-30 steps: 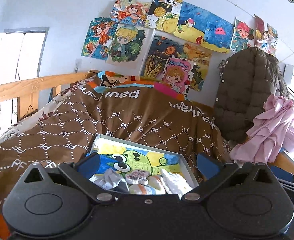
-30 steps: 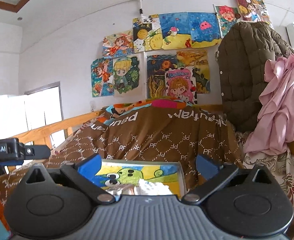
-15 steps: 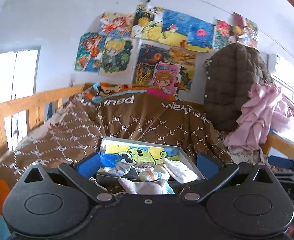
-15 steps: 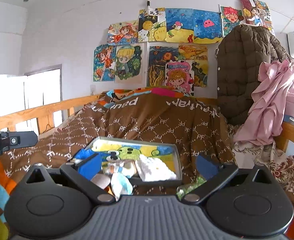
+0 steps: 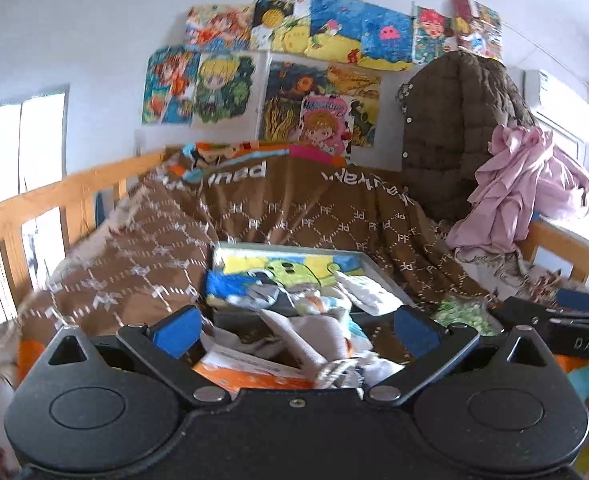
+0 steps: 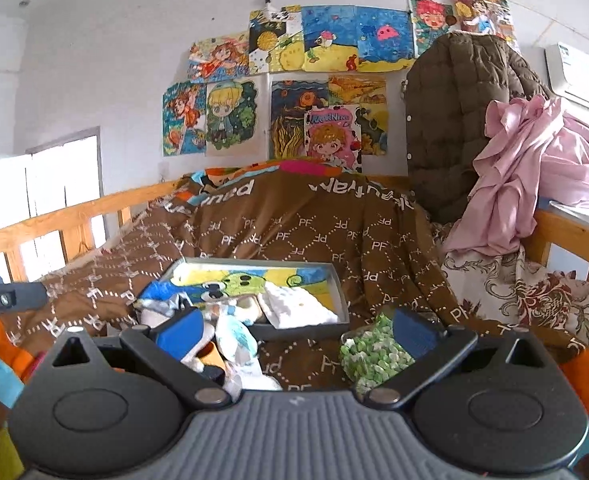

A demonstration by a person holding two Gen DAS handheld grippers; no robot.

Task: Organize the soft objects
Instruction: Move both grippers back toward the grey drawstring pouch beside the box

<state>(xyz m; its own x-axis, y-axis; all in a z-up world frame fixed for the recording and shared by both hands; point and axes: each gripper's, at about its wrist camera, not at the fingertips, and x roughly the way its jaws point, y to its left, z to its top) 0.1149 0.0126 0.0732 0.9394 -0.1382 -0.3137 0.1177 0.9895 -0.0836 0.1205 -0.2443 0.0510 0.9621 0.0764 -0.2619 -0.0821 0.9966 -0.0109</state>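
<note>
Both grippers hang over a bed covered with a brown blanket [image 6: 294, 232] printed with white letters. The left gripper [image 5: 296, 330] has its blue fingers [image 5: 176, 330] spread wide and holds nothing; between them lies a heap of soft things, among them a grey cloth [image 5: 318, 332] and, nearer the camera, something orange [image 5: 250, 376]. The right gripper [image 6: 294, 330] is spread wide too and grips nothing. Just inside its right finger sits a green-and-white speckled bundle [image 6: 370, 354] on the blanket, and beside its left finger lies a white-and-blue sock [image 6: 236, 338]. Past the fingers a shallow grey tray [image 6: 340, 284] rests on the blanket, its bottom lined with a bright cartoon picture of a green creature on yellow and blue. A folded white cloth [image 6: 296, 306] lies in the right part of the tray, and other small soft pieces lie jumbled at its left and near edge, some spilling over it; the left view is blurred there, so their kinds cannot be told. Behind the bed, drawings [image 6: 314, 80] cover the white wall, a brown quilted coat [image 6: 462, 120] hangs at the right, and pink cloth [image 6: 514, 172] is draped over the wooden rail [image 6: 74, 216].
</note>
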